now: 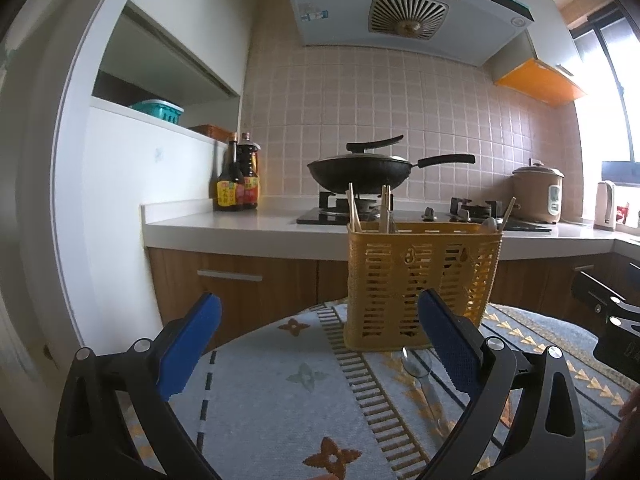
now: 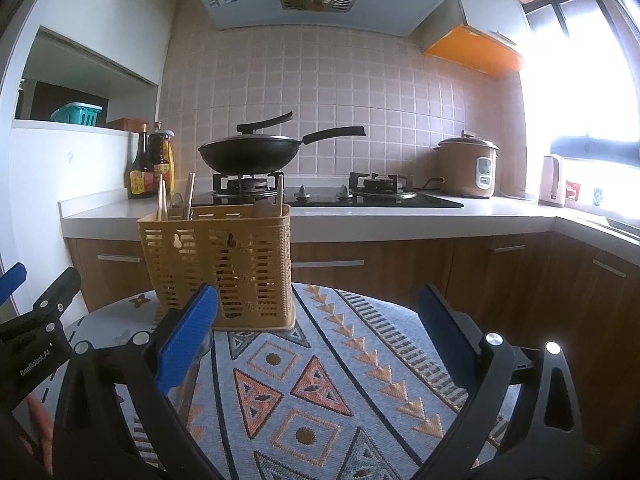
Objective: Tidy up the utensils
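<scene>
A yellow slotted utensil basket [image 1: 422, 284] stands upright on the patterned cloth of a round table [image 1: 280, 392]. It holds wooden chopsticks [image 1: 354, 212] and a spoon handle [image 1: 489, 224]. A clear plastic spoon [image 1: 420, 372] lies on the cloth just in front of the basket, beside my left gripper's right finger. My left gripper [image 1: 320, 344] is open and empty, in front of the basket. In the right wrist view the basket [image 2: 218, 264] stands ahead to the left. My right gripper [image 2: 320, 340] is open and empty over the cloth [image 2: 320, 380].
A kitchen counter [image 1: 240, 224] runs behind the table with a wok [image 1: 360, 168] on the gas hob, sauce bottles [image 1: 238, 180], a rice cooker [image 2: 468, 168] and a kettle [image 2: 552, 180]. The left gripper shows at the left edge of the right wrist view [image 2: 32, 320].
</scene>
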A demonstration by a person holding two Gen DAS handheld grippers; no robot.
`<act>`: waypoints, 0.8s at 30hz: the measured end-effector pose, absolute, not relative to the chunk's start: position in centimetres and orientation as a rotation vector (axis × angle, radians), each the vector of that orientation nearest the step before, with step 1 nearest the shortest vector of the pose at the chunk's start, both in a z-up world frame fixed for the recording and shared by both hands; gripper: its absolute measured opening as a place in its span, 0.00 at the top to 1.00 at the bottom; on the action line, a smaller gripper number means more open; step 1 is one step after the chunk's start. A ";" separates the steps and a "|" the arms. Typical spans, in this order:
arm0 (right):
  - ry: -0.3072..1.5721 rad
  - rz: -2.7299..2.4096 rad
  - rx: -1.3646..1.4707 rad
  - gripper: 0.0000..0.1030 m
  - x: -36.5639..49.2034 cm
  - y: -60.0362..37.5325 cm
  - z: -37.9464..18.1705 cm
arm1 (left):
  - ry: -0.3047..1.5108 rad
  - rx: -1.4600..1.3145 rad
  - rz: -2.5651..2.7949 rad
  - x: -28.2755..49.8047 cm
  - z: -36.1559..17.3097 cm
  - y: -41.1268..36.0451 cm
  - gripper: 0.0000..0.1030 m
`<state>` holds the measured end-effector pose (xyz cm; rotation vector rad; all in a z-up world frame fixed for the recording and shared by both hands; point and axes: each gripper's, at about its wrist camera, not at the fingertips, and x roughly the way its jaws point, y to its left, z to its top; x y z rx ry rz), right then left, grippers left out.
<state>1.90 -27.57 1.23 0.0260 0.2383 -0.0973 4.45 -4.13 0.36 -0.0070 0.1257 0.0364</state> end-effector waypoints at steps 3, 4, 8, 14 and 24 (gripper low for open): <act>0.240 -0.096 0.027 0.08 2.0 -27.6 1.2 | 0.127 -0.007 0.036 4.5 0.4 -4.2 0.07; 0.240 -0.096 0.027 0.08 2.0 -27.6 1.2 | 0.127 -0.007 0.036 4.5 0.4 -4.2 0.07; 0.244 -0.096 0.028 0.08 2.1 -27.6 1.1 | 0.131 -0.006 0.036 4.6 0.4 -4.1 0.07; 0.246 -0.095 0.028 0.08 2.1 -27.7 1.1 | 0.131 -0.006 0.035 4.6 0.4 -4.2 0.07; 0.248 -0.096 0.025 0.08 2.1 -27.7 1.1 | 0.142 -0.002 0.032 4.8 0.2 -4.3 0.07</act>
